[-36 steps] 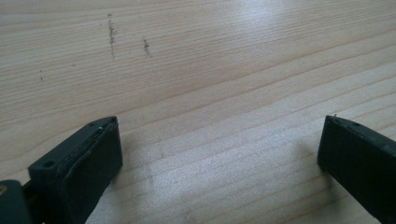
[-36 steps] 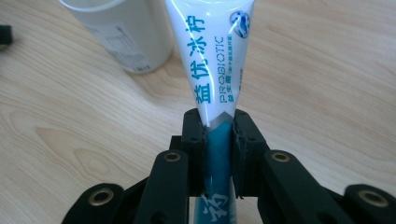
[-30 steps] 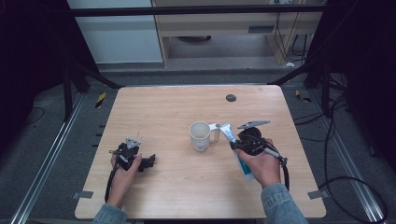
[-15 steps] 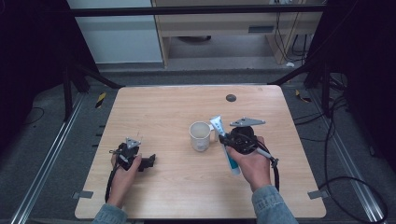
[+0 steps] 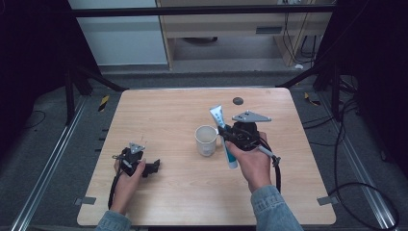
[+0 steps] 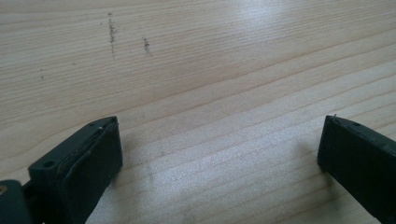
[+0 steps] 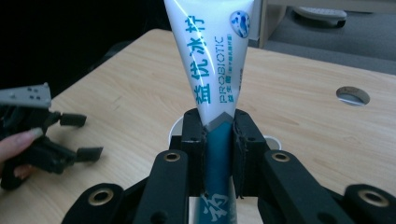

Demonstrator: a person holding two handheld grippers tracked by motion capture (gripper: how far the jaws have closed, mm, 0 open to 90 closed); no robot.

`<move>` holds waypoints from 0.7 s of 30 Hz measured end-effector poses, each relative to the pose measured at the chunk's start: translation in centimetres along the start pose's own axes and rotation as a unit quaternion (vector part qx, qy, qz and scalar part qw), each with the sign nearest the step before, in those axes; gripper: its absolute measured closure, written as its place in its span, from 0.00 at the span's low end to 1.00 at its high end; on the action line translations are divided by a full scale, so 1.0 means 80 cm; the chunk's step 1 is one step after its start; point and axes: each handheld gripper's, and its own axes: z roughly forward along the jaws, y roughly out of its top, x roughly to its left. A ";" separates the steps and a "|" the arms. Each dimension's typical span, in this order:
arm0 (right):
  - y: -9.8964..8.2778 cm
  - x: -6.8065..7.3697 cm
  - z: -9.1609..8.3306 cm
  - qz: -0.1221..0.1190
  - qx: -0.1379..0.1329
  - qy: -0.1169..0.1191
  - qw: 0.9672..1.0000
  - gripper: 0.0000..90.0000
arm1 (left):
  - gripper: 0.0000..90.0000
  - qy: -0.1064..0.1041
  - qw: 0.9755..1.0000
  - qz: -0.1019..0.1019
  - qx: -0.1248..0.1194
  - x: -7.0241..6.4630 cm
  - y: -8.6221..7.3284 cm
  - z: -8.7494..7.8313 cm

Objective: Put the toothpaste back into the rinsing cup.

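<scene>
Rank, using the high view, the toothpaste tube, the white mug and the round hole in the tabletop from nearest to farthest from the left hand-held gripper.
1. White mug, right of the left hand-held gripper, mid-table.
2. Toothpaste tube, just beyond the mug, clamped in the right hand-held gripper.
3. Round hole, near the table's far edge.

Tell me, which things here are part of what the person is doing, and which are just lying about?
Part of the job:
- toothpaste tube, clamped between the right tongs
- white mug, right beside the lifted tube

Just lying about or idle:
- left tongs, jaws open and empty, resting over the wooden table
- the round hole near the table's far edge
</scene>
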 end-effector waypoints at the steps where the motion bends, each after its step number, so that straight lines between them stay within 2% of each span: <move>1: 0.000 0.000 0.000 0.000 0.000 0.000 1.000 0.86 | 0.00 0.000 1.000 0.000 0.000 0.000 0.000 0.000; 6: 0.010 -0.001 0.003 0.014 -0.025 -0.001 1.000 0.86 | 0.00 -0.001 1.000 0.000 -0.001 0.000 0.000 0.001; 9: 0.020 0.002 0.004 0.017 -0.045 -0.010 0.999 0.86 | 0.00 -0.001 1.000 0.000 -0.001 0.000 0.000 0.001; 14: 0.029 0.006 0.006 0.013 -0.053 -0.017 0.998 0.86 | 0.00 -0.001 1.000 0.000 0.000 0.000 0.000 0.000; 21: 0.038 0.007 0.015 0.020 -0.075 -0.027 0.997 0.86 | 0.00 -0.002 1.000 0.000 -0.001 0.001 0.000 0.000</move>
